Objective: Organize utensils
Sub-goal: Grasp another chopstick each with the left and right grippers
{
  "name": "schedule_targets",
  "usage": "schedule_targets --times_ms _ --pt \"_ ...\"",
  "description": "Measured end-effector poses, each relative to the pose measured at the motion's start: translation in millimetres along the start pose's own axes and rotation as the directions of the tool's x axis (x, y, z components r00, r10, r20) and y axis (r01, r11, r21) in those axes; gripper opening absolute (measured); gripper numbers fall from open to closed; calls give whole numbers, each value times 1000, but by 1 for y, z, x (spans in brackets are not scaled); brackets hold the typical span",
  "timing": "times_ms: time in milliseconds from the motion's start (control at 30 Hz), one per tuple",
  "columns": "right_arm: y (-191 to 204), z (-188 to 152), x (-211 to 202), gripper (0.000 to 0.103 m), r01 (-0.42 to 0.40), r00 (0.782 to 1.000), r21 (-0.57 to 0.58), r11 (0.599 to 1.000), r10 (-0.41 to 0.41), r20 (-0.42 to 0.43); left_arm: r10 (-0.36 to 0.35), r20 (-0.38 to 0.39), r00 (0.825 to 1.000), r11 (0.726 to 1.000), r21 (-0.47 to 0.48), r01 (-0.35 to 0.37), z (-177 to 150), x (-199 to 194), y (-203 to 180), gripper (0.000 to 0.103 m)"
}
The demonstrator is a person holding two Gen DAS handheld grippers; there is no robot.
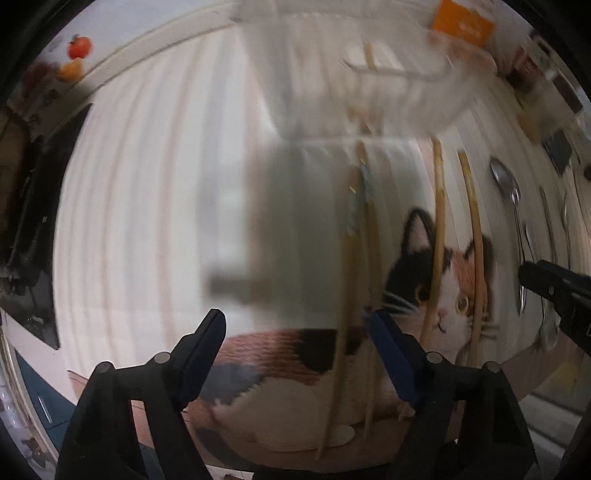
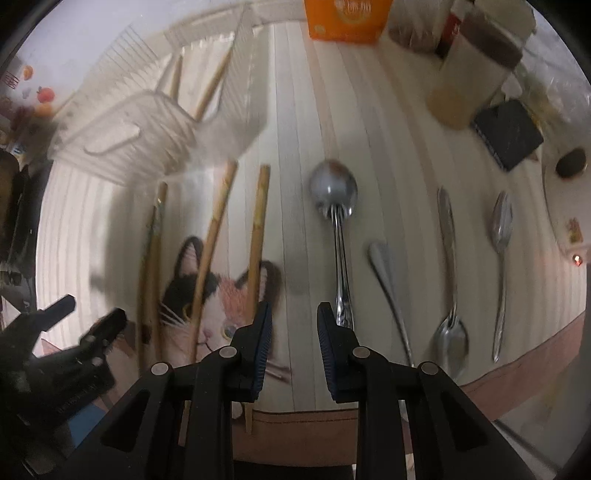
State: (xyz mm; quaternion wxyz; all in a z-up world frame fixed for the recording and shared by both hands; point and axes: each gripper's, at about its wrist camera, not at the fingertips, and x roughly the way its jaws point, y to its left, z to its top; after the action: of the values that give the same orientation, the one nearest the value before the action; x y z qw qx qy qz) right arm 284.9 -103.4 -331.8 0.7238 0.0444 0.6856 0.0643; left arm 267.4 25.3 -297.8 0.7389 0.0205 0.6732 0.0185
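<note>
Several wooden chopsticks (image 2: 218, 221) lie lengthwise on a cat-print placemat (image 2: 225, 295), and two more stand in a clear plastic basket (image 2: 140, 122) behind it. To the right lie a large metal spoon (image 2: 334, 188) and smaller spoons (image 2: 500, 229). My right gripper (image 2: 294, 321) points down over the mat, jaws a little apart with nothing between them; the large spoon's handle runs just past its right finger. My left gripper (image 1: 297, 325) hangs wide open above a blurred pair of chopsticks (image 1: 345, 295), not pressing on them. The basket (image 1: 388, 74) is blurred in the left wrist view.
An orange box (image 2: 347, 18), a brown-lidded jar (image 2: 469, 74) and a black square block (image 2: 509, 136) stand at the table's back right. Small toy fruits (image 1: 79, 46) sit far left. The mat's brown front edge (image 2: 314, 424) runs beneath the right gripper.
</note>
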Motion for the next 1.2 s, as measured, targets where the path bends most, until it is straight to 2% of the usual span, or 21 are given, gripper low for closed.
schedule_targets --times_ms 33,67,133,200,267,367,533,600,633,667,767,833,867,900,967,1033,1133,1167,1200 --pt "-1 -1 2 27 -1 1000 2 1000 1 -7 0 -7 1000 1000 7 0 0 2 -2 70" --pt "-1 -3 5 27 1 1000 2 1000 -1 -16 2 -12 1000 1000 8 -1 0 4 -4 61" --pt "1 -5 8 27 -5 1000 -9 1000 5 -27 -10 -22 1000 1000 6 10 -1 8 -5 42" --pt "3 -6 13 28 -10 999 -16 1000 9 -40 -55 -15 998 998 -3 55 0 8 -6 17" --pt "7 -8 18 29 -14 999 -25 1000 13 -52 -41 -13 999 999 -6 41 -2 8 -4 4" --pt "17 -8 28 30 -3 998 -49 999 0 -57 -21 -19 1000 998 -52 20 -7 9 12 3" --pt "34 -11 38 30 62 997 -122 991 -68 -42 -21 -34 999 991 -132 16 -12 12 40 3" --pt "40 -16 37 23 90 995 -150 985 -96 -31 -25 -39 999 989 -144 19 -14 15 50 3" --pt "39 -19 37 14 95 994 -154 983 -101 -31 -29 -40 999 989 -148 23 -15 15 52 3" --pt "37 -22 36 10 95 994 -154 984 -103 -42 -33 -37 999 988 -149 27 -17 14 56 3" --pt "28 -28 38 9 80 993 -155 985 -93 -77 -106 -34 994 979 -176 98 -18 12 67 5" --pt "20 -36 36 9 72 992 -155 985 -87 -92 -190 -25 981 964 -193 182 -21 9 71 8" --pt "17 -40 36 9 67 992 -148 987 -82 -100 -226 -24 974 958 -188 218 -22 7 75 18" --pt "12 -42 35 9 59 992 -138 989 -74 -105 -249 -23 968 955 -175 241 -22 5 73 33" --pt "6 -44 35 9 39 993 -111 993 -51 -111 -260 -9 966 958 -124 257 -21 2 65 40" --pt "-1 -44 32 9 35 992 -106 994 -47 -115 -265 -15 964 962 -63 264 -20 -2 49 40" --pt "-10 -46 30 9 43 991 -107 993 -56 -118 -208 -22 978 977 48 209 -19 -4 27 40" --pt "-8 -48 29 9 49 991 -112 993 -62 -117 -183 -29 983 980 68 185 -22 -1 20 36" --pt "-4 -47 31 9 59 991 -117 991 -73 -114 -164 -27 986 983 74 166 -23 1 17 24"
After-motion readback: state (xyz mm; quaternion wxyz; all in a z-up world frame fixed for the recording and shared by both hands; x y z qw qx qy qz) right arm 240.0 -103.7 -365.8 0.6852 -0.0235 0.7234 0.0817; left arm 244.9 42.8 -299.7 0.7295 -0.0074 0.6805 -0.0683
